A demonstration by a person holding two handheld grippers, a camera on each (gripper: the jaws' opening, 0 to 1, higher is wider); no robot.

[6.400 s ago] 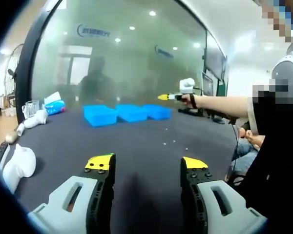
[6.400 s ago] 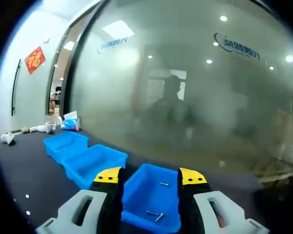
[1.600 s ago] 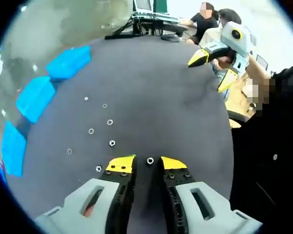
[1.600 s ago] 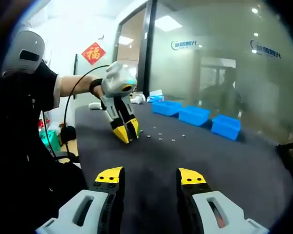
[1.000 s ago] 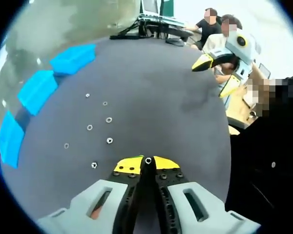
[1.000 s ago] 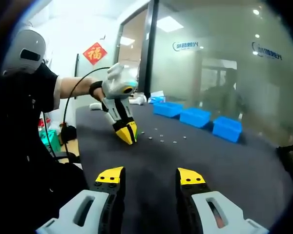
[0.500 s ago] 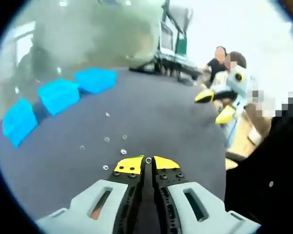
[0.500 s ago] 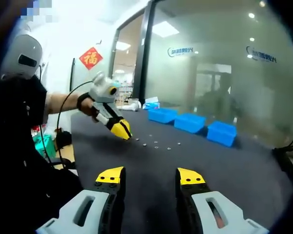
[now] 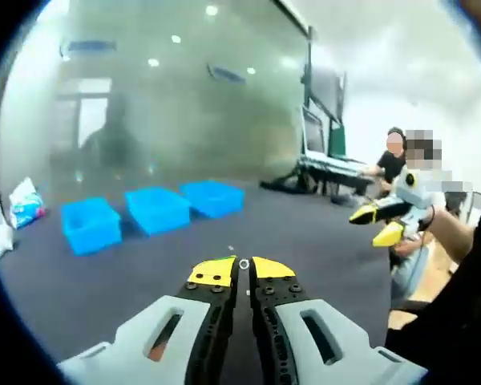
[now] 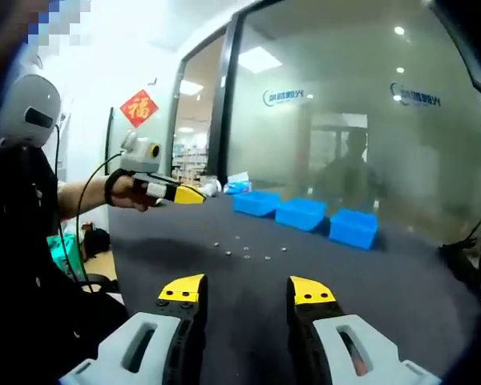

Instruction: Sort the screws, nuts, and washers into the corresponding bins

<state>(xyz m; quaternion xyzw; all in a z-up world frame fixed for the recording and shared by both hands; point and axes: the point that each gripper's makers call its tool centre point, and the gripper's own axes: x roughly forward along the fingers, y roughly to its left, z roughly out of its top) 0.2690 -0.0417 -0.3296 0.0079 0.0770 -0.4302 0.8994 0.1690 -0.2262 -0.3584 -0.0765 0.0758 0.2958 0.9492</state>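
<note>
Lifted clear of the dark table (image 9: pixel 104 289) since the earlier frames, the left gripper (image 9: pixel 243 269) now points level toward the three blue bins (image 9: pixel 154 210), where before it was tipped down at the scattered hardware. Its yellow-tipped jaws are pressed together on a small silver nut (image 9: pixel 244 263), which sits pinched right at the tips. Ahead and to the left of those tips the bins stand in a row before the frosted glass wall (image 9: pixel 160 112), well apart from the gripper. Off to the right, the right gripper (image 9: pixel 379 224) comes into the left gripper view, held in a hand (image 9: pixel 433 216) with its yellow jaws spread.

From the right gripper view, the right gripper (image 10: pixel 248 290) hovers over the table (image 10: pixel 401 297) with its jaws apart and nothing between them. Ahead of its tips, a loose scatter of small fasteners (image 10: pixel 248 249) lies on the tabletop, too small to tell nuts from washers. Beyond them the bins (image 10: pixel 305 212) line up near the glass. To the left, the left gripper (image 10: pixel 194 194) is held out roughly level above the table, raised higher than half a second ago, its yellow tips closed; the nut itself is too small to make out from here. A red paper decoration (image 10: pixel 139 107) hangs on the wall behind.
</note>
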